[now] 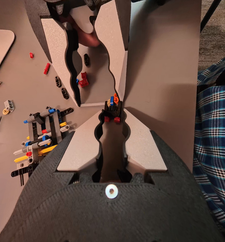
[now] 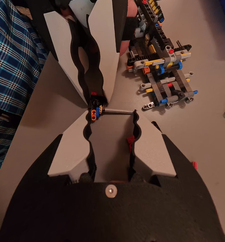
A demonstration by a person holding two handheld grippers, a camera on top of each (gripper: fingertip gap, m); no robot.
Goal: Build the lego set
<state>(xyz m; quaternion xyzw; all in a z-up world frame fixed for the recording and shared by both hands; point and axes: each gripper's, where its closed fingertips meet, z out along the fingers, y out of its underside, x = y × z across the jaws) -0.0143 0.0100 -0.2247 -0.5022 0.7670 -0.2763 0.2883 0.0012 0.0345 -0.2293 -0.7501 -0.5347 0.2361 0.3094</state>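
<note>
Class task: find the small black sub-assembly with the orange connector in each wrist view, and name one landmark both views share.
Left wrist view: small black sub-assembly at centre, pinched at the left gripper tips.
Right wrist view: left of centre, in the far gripper's tips.
Shared landmark: the large grey-and-black chassis build on the table.

place: home or office (unclear) | cues: plain table [image 1: 155, 65], carpet [image 1: 216, 26]
</note>
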